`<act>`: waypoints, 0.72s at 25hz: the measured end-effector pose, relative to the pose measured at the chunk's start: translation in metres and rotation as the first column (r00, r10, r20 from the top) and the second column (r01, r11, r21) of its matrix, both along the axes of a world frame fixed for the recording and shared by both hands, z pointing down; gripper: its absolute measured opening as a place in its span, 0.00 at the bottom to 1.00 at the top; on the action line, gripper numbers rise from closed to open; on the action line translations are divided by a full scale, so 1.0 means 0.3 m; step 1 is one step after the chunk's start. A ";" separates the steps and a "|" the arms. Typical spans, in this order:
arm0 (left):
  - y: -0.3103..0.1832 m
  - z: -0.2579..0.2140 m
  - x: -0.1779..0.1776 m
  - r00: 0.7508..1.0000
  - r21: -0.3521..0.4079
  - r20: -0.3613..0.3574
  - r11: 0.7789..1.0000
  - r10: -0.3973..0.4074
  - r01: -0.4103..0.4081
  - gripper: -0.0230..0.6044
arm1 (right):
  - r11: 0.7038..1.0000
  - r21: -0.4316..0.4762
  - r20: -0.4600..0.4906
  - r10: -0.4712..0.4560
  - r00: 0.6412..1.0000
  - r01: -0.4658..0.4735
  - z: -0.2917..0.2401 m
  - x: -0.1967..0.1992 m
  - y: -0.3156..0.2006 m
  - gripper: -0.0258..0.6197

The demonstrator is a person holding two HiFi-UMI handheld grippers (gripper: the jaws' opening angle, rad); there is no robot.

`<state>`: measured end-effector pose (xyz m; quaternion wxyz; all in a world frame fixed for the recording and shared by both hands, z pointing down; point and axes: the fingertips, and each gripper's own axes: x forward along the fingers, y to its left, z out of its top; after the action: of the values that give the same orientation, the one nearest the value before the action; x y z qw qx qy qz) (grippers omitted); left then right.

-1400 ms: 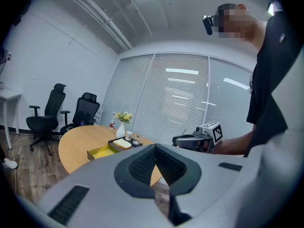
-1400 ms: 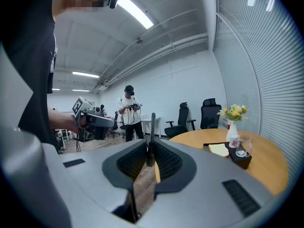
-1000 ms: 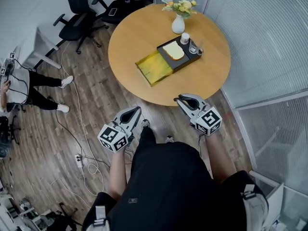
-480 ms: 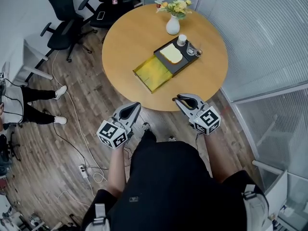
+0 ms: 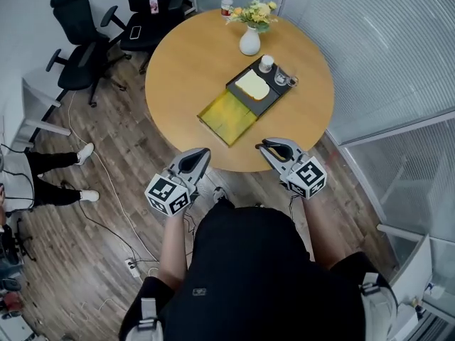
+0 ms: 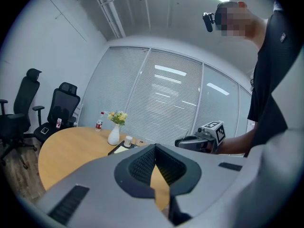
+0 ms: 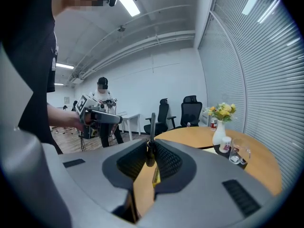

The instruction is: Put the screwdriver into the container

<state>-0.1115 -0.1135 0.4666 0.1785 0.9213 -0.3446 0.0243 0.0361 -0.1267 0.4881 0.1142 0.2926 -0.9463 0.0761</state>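
Note:
A yellow-green open container [image 5: 226,112] lies on the round wooden table [image 5: 185,62], up against a black tray [image 5: 276,96]. My right gripper [image 5: 264,146] hovers at the table's near edge, shut on the screwdriver [image 7: 152,125]. Its dark thin shaft sticks up from between the jaws, and a yellow part shows lower in the gap. My left gripper [image 5: 201,152] is level with it to the left, also at the table edge. Its jaws meet at the tips with nothing between them [image 6: 154,147]. Each gripper view shows the other gripper, the right gripper [image 6: 197,140] and the left gripper [image 7: 102,118].
The tray carries a pale flat item [image 5: 252,85], a white cup [image 5: 266,63] and a glass [image 5: 282,79]. A vase of flowers [image 5: 249,41] and a bottle [image 5: 227,1] stand farther back. Office chairs [image 5: 78,27], floor cables, a seated person [image 5: 43,163] at left, blinds at right.
Both grippers have moved forward to the table's near edge, and the table now sits closer in view. The jaws stand as before, the screwdriver still held.

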 end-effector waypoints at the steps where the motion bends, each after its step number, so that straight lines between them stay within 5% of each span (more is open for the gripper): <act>1: -0.012 0.003 -0.007 1.000 -0.001 -0.001 1.000 0.010 -0.010 0.04 | 1.000 -0.001 -0.001 0.008 1.000 -0.008 0.001 -0.010 -0.008 0.12; 10: -0.098 0.043 -0.107 0.997 -0.021 -0.003 0.997 0.079 -0.079 0.04 | 0.997 -0.022 -0.012 0.069 0.998 -0.069 0.052 -0.113 -0.067 0.12; 18: -0.130 0.054 -0.199 0.997 -0.035 0.006 0.997 0.073 -0.073 0.04 | 0.999 -0.044 -0.009 0.032 0.999 -0.032 0.086 -0.241 -0.098 0.12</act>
<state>-0.1713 -0.1526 0.4830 0.1921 0.9300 -0.3108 0.0403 -0.0362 -0.1562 0.5139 0.1233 0.3055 -0.9391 0.0976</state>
